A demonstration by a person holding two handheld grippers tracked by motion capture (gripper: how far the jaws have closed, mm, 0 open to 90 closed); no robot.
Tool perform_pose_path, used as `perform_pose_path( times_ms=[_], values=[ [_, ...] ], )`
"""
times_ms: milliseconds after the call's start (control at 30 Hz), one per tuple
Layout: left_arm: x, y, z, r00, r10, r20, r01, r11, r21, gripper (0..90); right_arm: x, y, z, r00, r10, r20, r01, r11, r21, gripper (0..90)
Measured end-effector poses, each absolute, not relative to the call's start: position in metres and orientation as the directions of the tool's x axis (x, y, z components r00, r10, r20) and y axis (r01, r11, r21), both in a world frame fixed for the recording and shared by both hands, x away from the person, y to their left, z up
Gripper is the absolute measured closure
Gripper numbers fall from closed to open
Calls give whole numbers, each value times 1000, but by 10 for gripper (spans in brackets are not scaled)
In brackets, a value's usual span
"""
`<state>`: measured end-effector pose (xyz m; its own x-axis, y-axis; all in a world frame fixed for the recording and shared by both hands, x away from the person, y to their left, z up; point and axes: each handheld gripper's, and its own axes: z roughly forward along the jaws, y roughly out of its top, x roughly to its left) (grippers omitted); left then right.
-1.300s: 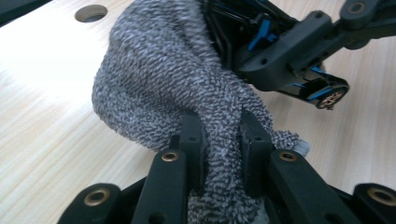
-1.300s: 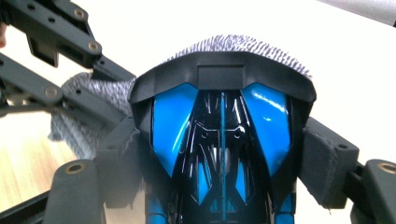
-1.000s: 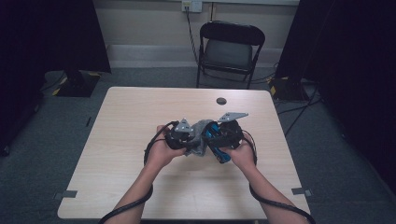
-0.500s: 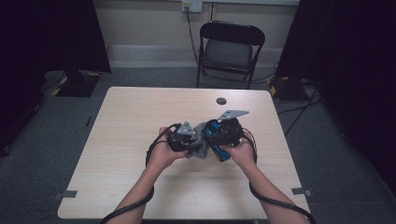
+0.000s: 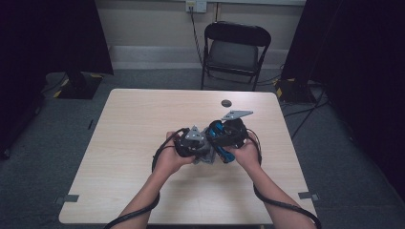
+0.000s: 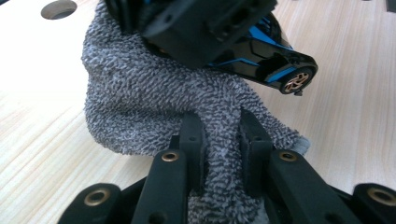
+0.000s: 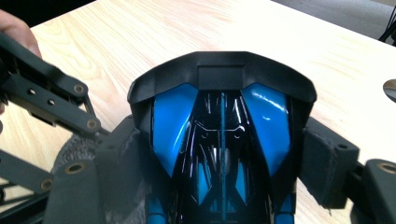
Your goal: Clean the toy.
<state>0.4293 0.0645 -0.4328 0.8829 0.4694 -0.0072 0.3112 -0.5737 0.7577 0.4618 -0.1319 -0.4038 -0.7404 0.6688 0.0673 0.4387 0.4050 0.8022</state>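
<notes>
A blue and black toy car (image 7: 219, 140) is clamped between the pads (image 7: 327, 158) of my right gripper (image 7: 219, 158), its rear spoiler facing the camera. In the high view the car (image 5: 220, 143) is held just above the table's middle by the right gripper (image 5: 224, 140). My left gripper (image 6: 217, 135) is shut on a fold of a grey terry cloth (image 6: 140, 102). The cloth bunches against the car's underside (image 6: 266, 56). Seen from above, the left gripper (image 5: 204, 151) and the cloth (image 5: 203, 161) meet the car from the left.
The pale wooden table (image 5: 143, 119) carries a small dark round disc (image 5: 226, 102) behind the hands. A black folding chair (image 5: 236, 47) stands beyond the far edge. Cables lie on the floor at the right (image 5: 305, 109).
The left gripper with the cloth has shifted slightly to the right against the car. The right hand and the car have stayed put.
</notes>
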Motion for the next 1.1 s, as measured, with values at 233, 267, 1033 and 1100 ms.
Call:
perform_pose_path(
  times_ms=[233, 267, 1033, 1100],
  values=[
    [429, 65, -435, 886, 464, -8, 309, -577, 756, 752, 463, -128, -402, -742, 667, 64, 437, 409, 801, 254],
    [429, 65, -435, 885, 465, -6, 308, -577, 757, 752, 464, -128, -402, -743, 666, 68, 439, 408, 800, 254],
    [421, 52, -442, 907, 421, -13, 292, -606, 740, 752, 468, -124, -392, -736, 674, 54, 429, 403, 808, 253],
    [421, 52, -442, 909, 417, -12, 290, -611, 736, 752, 469, -124, -392, -737, 674, 56, 431, 404, 807, 253]
  ],
)
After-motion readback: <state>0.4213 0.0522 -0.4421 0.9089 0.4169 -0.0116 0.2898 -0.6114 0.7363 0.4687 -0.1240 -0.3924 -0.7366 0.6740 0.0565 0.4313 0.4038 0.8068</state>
